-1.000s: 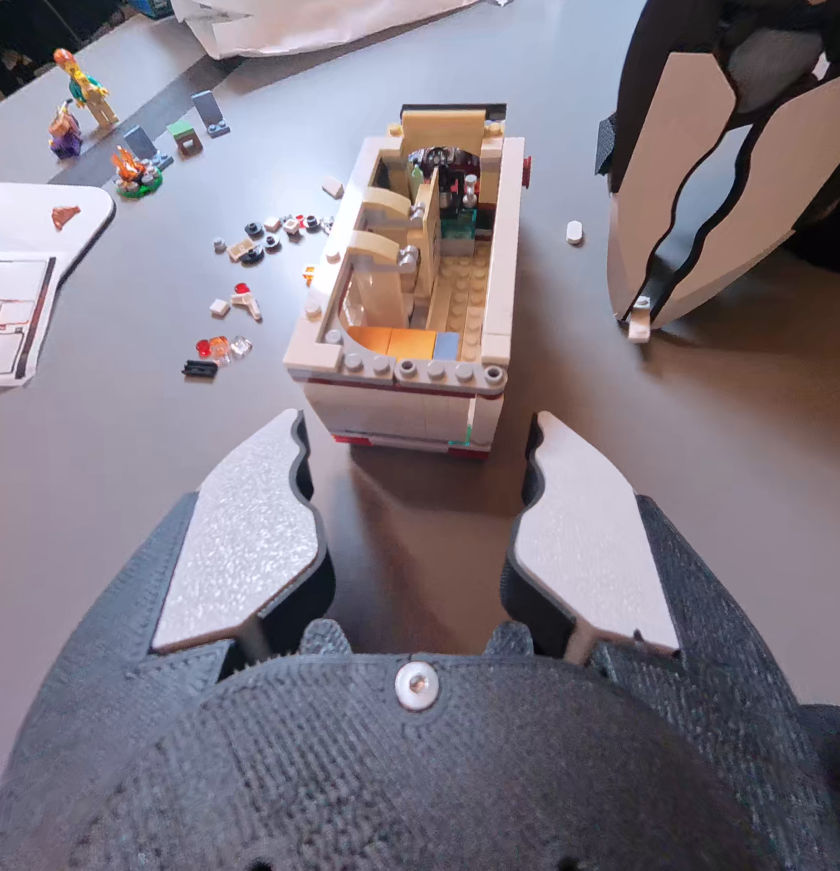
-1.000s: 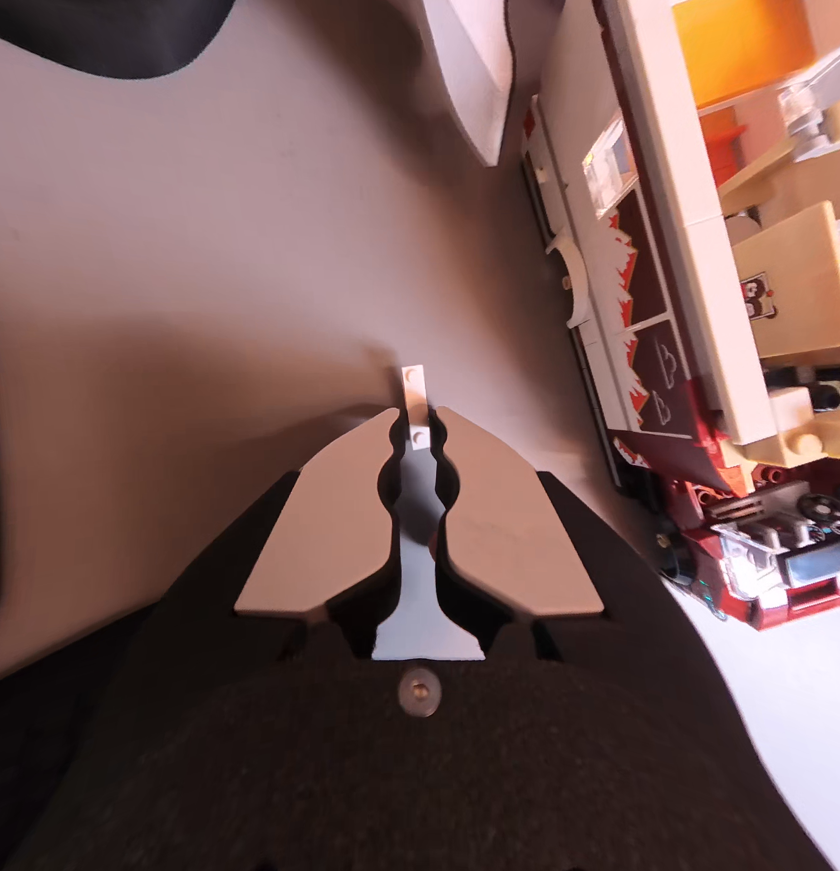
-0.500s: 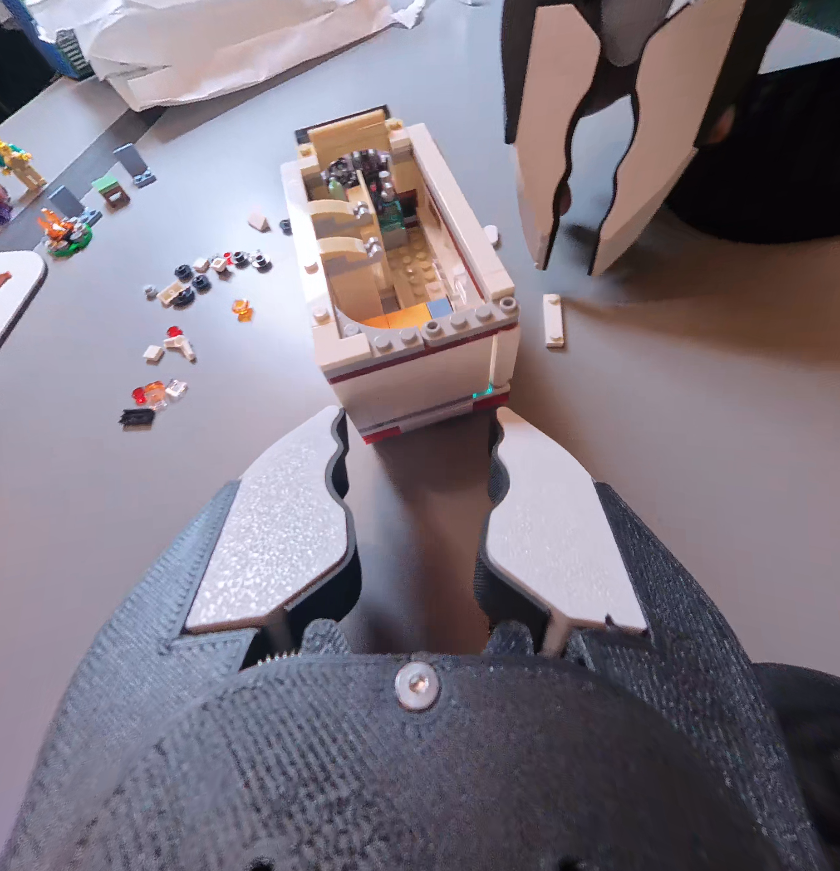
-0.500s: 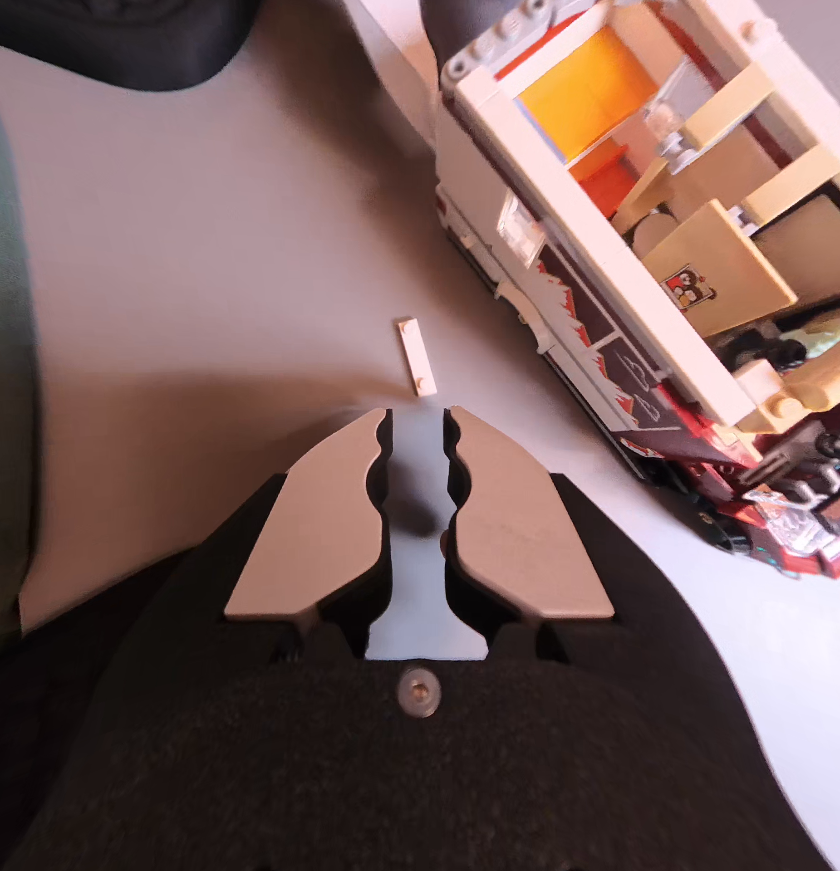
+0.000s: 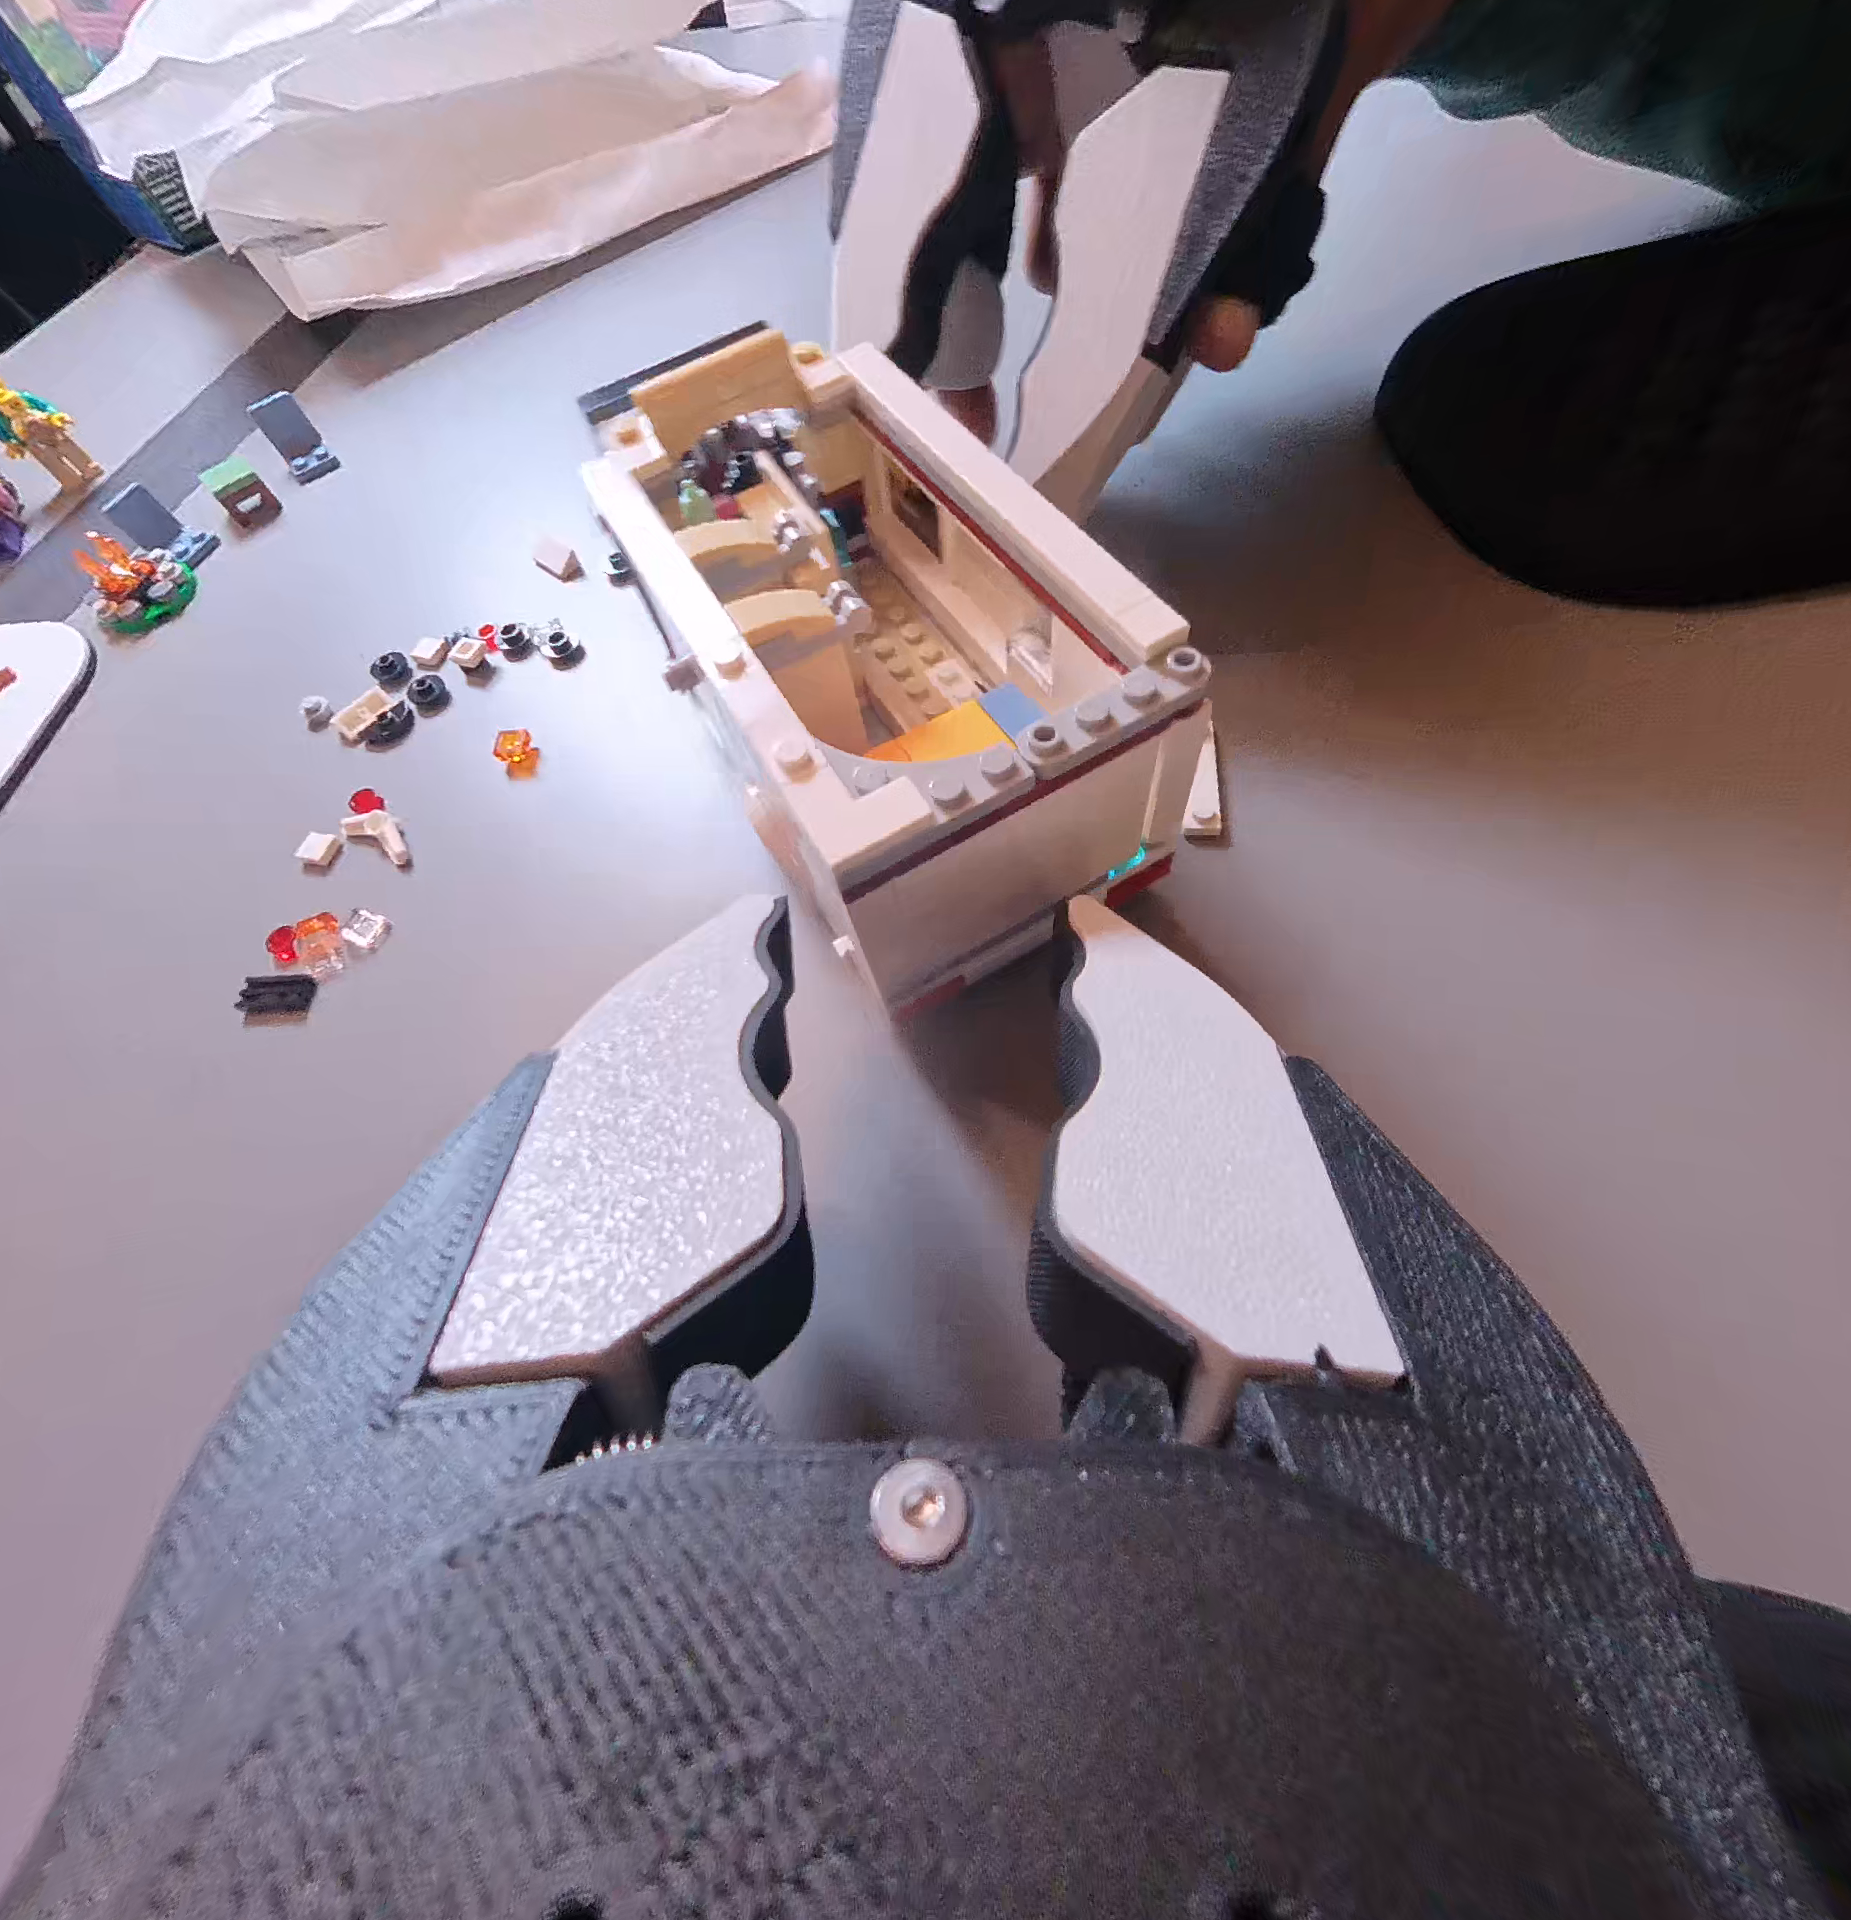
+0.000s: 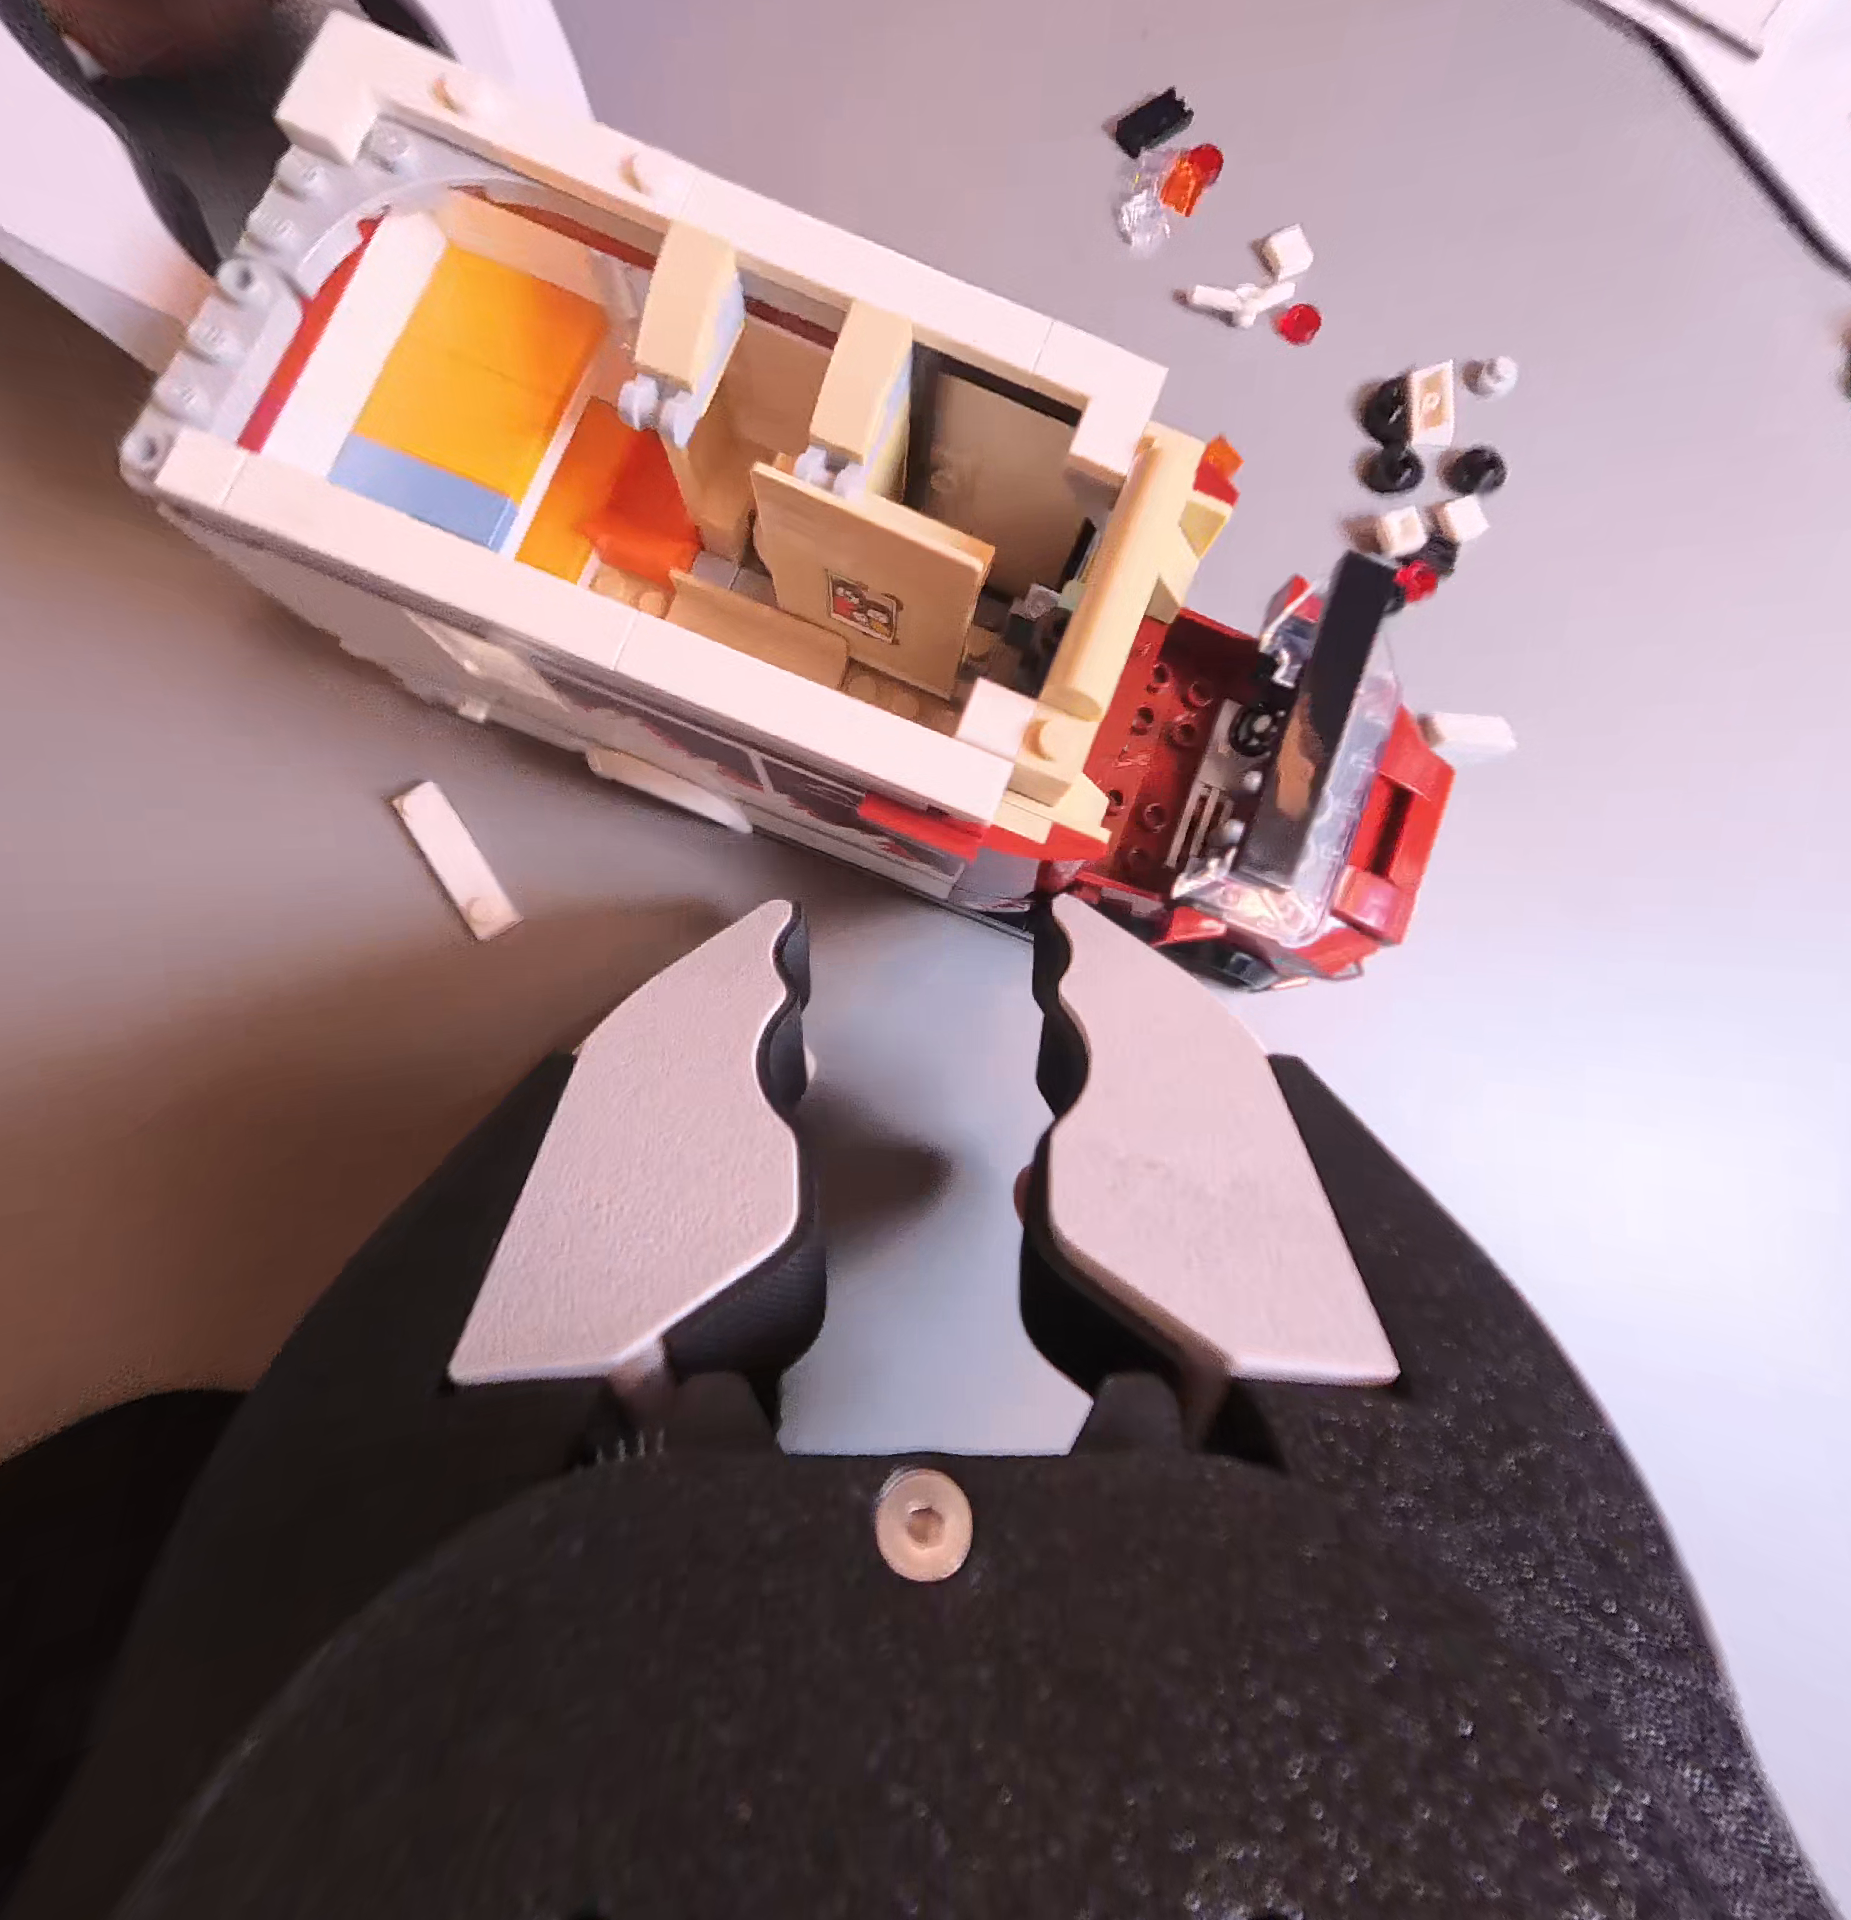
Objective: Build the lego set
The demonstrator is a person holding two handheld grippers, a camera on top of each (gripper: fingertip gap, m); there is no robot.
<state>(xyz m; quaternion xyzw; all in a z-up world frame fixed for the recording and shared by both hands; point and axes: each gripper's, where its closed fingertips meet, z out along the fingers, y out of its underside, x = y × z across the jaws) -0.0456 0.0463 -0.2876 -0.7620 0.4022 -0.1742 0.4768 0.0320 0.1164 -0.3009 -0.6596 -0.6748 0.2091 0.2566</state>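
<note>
The left gripper (image 5: 926, 914) is open, its fingertips set at the rear lower corner of the brick-built camper van (image 5: 900, 665) on the grey desk (image 5: 1523, 935). The van's end wall stands between the tips, but whether either pad presses on it cannot be told. The right gripper (image 6: 921, 914) is also open and empty, its tips just beside the van's (image 6: 630, 540) side wall near the red cab (image 6: 1316, 790).

The van has no roof, and its seats, cupboards and panels sit exposed inside. A squeeze on the thin white walls from either side could pop bricks loose or bow the walls inward. A push from only one gripper would probably slide or turn the whole van across the smooth desk, as nothing braces it.

A small white flat plate (image 6: 453, 862) lies loose on the desk just beside the van, near the right gripper. A shifting van, or a finger lowered carelessly, could sweep it away or trap it under the body.

The scattered small pieces (image 5: 381, 790) to the van's left lie near enough that a sideways shove would scatter them.
</note>
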